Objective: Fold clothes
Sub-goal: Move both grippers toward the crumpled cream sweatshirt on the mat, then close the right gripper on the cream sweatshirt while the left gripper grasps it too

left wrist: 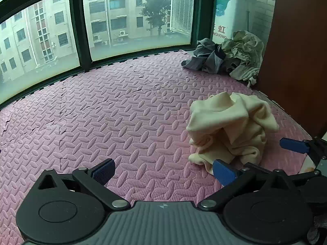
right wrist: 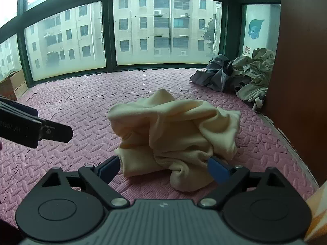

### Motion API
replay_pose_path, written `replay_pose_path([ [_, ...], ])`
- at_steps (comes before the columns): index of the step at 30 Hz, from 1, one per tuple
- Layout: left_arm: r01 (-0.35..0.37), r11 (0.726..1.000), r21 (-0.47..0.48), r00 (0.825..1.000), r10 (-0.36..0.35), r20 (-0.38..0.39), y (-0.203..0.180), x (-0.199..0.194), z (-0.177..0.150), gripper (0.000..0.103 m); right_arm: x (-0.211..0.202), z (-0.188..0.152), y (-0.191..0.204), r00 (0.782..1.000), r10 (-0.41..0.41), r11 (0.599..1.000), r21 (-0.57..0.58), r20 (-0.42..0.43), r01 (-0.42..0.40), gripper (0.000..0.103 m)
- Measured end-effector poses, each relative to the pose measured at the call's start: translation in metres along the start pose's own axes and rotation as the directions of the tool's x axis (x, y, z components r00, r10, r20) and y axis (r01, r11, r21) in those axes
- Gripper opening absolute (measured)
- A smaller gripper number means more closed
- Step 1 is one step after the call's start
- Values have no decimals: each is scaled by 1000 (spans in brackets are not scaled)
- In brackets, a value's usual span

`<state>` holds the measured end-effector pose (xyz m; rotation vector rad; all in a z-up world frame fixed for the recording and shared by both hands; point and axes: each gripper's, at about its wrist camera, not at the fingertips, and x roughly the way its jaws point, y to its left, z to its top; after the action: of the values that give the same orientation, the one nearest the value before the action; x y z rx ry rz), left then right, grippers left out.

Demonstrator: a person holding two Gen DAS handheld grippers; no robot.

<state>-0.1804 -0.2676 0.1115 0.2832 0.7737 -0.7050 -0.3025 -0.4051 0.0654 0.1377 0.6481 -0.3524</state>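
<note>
Crumpled cream fleece garment (right wrist: 173, 134) heaped on pink foam mat (right wrist: 81, 106), dead ahead of right gripper (right wrist: 165, 169); jaws wide, straddling its near edge, nothing pinched; left gripper (left wrist: 163, 169) wide, empty, garment off its right side; right nearer.

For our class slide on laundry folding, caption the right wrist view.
Open right gripper faces a crumpled cream garment on the pink foam mat.

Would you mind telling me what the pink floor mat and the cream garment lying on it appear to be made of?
The floor mat looks like soft foam: matte, embossed with raised ovals, with jigsaw seams between tiles. The cream garment looks like a soft knit, perhaps cotton or fleece: matte, thick rounded folds, no sheen. The exact fibre cannot be told.
</note>
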Motion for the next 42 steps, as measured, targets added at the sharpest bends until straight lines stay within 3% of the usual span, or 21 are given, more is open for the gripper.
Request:
replay_pose_path([
  [8,-23,999,-24,999,22,-27,-2,18,11,103,14,9,-13,999,27,1000,9,18,-27,91],
  [17,-65,997,-35,998,65,-22,-4,24,17,102,33,16,-27,996,82,997,7,21,-82,78],
  [24,-13,998,-64,999,11,-35,-3,30,21,96,41,29,-27,992,126,992,18,26,-127,49],
  [28,24,998,-66,1000,-24,-8,-4,32,29,95,49,34,-30,984,178,983,46,14,-178,14],
  [30,43,997,-62,999,-43,0,-4,32,32,94,48,33,-31,980,197,979,57,22,-198,6],
  [34,85,996,-36,996,-84,10,-4,34,38,85,40,26,-25,974,224,973,47,40,-226,3],
  [42,205,979,-14,979,-205,-19,-8,55,36,84,11,8,-11,964,266,964,9,25,-267,3],
])
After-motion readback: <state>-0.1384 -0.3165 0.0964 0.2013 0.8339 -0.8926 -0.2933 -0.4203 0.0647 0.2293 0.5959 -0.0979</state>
